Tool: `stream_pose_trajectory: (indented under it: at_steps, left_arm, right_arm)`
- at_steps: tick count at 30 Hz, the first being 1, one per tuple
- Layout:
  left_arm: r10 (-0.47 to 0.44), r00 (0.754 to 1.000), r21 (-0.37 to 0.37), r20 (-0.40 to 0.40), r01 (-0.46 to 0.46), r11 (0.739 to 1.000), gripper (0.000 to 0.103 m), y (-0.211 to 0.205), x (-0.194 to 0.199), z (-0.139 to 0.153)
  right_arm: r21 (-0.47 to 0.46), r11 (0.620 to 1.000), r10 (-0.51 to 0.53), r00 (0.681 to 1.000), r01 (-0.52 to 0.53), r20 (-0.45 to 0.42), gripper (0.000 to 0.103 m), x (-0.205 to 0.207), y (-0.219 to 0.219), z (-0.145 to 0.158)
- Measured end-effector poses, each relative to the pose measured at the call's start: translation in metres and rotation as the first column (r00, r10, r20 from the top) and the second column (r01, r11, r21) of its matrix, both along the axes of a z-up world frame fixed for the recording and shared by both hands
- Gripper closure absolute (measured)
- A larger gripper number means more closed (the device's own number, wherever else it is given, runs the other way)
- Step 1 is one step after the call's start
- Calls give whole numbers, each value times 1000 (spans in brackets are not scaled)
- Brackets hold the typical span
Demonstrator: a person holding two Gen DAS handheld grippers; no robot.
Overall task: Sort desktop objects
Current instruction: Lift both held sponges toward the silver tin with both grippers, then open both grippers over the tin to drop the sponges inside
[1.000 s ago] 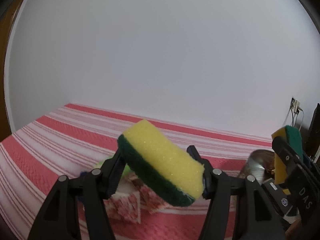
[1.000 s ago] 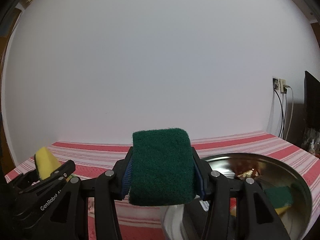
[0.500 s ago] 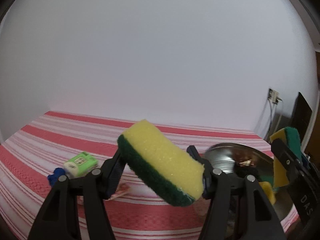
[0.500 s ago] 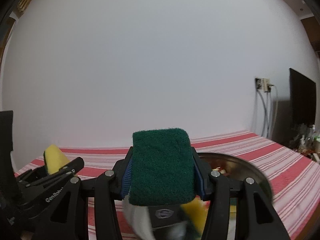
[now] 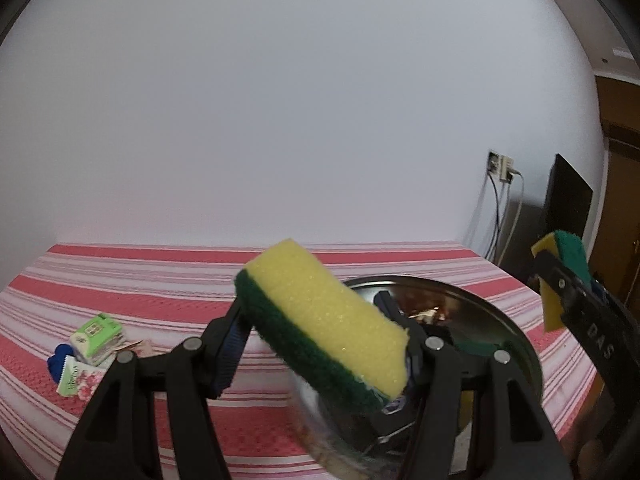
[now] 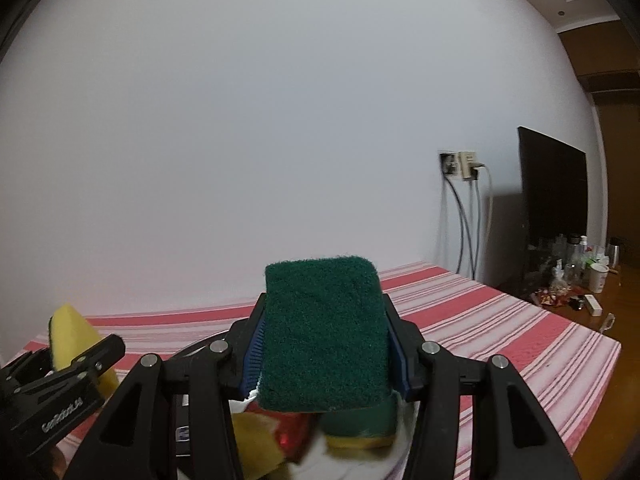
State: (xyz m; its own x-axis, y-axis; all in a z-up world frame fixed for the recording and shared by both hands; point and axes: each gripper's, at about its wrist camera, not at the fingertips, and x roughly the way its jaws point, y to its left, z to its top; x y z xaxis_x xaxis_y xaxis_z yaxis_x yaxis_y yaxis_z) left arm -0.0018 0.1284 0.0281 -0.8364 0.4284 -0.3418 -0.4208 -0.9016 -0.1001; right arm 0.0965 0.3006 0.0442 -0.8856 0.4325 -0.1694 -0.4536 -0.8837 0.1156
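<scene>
Far left on the striped cloth (image 5: 160, 304): small packets (image 5: 94, 338), lying loose. Centre of the left wrist view: left gripper (image 5: 324, 330) pinching a yellow-and-green sponge (image 5: 324, 324) across its ends, tilted, yellow face up, above the near rim of a metal bowl (image 5: 500, 320). Inside the bowl: another sponge, wrappers, partly hidden. Far right of that view and centre of the right wrist view: right gripper (image 6: 323, 340) clamped on a second sponge (image 6: 323, 332), green scouring face toward the camera, held over the bowl's contents.
</scene>
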Motion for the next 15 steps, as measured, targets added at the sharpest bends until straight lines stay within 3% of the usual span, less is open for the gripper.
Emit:
stream_pose_trajectory:
  at_steps: [9,15]
  left_arm:
    - [-65,998,-50,17,65,997,41,33,14,8]
    - [-75,995,-88,59,81,993,41,56,15,5]
  right_arm:
    - [27,999,-25,1000,25,12,50,-12,39,7]
    - [35,999,14,994,-17,105,50,-39,58,13]
